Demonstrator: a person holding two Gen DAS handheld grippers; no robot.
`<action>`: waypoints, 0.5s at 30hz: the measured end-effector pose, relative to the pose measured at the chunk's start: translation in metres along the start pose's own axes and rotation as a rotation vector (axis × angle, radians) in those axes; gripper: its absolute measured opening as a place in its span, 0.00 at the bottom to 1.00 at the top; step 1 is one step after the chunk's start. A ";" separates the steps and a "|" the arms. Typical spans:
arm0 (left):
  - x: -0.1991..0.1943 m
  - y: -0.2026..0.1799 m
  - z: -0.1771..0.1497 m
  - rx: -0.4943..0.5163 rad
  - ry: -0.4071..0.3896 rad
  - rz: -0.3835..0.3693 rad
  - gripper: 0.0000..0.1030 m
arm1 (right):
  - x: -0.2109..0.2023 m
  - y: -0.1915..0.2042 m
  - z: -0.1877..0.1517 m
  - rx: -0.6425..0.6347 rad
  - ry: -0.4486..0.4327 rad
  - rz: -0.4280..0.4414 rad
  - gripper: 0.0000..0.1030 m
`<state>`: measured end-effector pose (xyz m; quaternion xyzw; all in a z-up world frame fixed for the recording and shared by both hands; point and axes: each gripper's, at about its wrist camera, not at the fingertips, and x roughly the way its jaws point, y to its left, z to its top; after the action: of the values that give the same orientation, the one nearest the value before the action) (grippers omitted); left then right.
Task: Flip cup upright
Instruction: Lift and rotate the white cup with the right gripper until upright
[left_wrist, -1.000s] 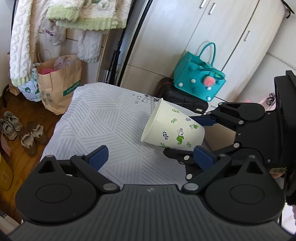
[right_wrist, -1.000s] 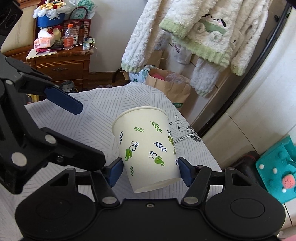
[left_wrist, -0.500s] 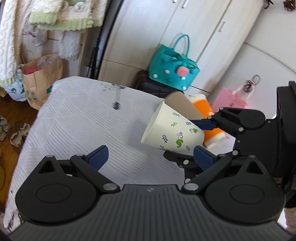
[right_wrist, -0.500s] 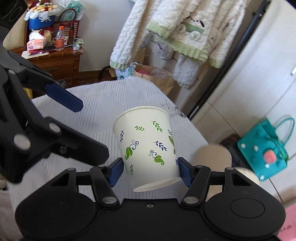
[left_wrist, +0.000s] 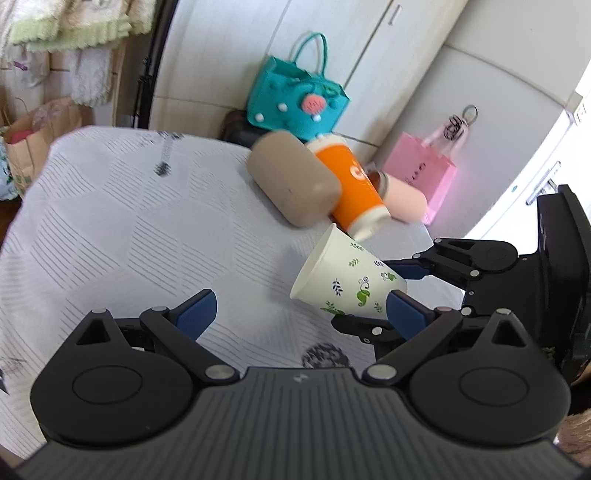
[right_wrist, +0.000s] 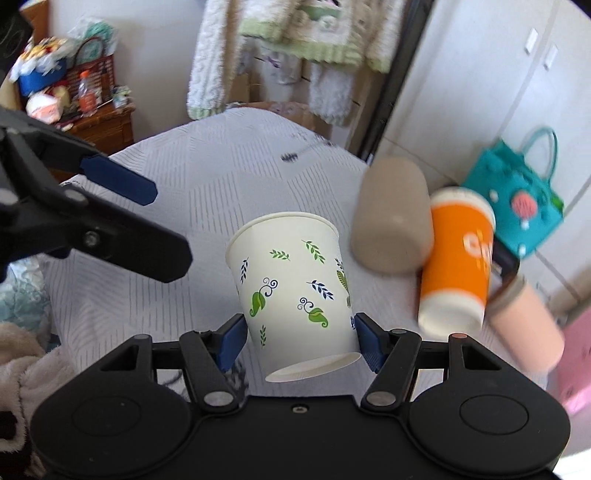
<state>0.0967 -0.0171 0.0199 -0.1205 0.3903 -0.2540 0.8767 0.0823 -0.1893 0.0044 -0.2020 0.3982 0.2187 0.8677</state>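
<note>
A white paper cup with green and blue leaf prints (right_wrist: 295, 284) is held in the air above the table, its base toward the right wrist camera and its rim pointing away. My right gripper (right_wrist: 297, 336) is shut on the cup near its base. In the left wrist view the cup (left_wrist: 347, 277) lies tilted on its side, rim to the left, with the right gripper (left_wrist: 400, 284) clamped on its base end. My left gripper (left_wrist: 295, 308) is open and empty, just left of and below the cup.
A white patterned tablecloth (left_wrist: 129, 221) covers the table. A beige cup (left_wrist: 291, 184), an orange cup (left_wrist: 351, 192) and a pink cup (left_wrist: 402, 197) lie on their sides at the far right. A teal bag (left_wrist: 295, 103) and a pink bag (left_wrist: 421, 173) sit beyond the table.
Both grippers have swung to the right with the cup still held; the beige, orange and pink cups have come into view. The cup's rim has tipped slightly further up.
</note>
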 end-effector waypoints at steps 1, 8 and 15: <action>0.003 -0.002 -0.002 0.001 0.012 -0.007 0.97 | 0.000 -0.002 -0.005 0.013 0.002 0.005 0.66; 0.024 -0.014 -0.006 0.001 0.070 -0.020 0.97 | 0.008 -0.013 -0.027 0.074 0.007 0.009 0.66; 0.039 -0.020 -0.010 -0.016 0.112 -0.034 0.97 | 0.013 -0.027 -0.037 0.097 0.007 0.053 0.65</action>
<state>0.1046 -0.0547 -0.0025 -0.1197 0.4385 -0.2721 0.8482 0.0823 -0.2280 -0.0231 -0.1498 0.4165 0.2216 0.8689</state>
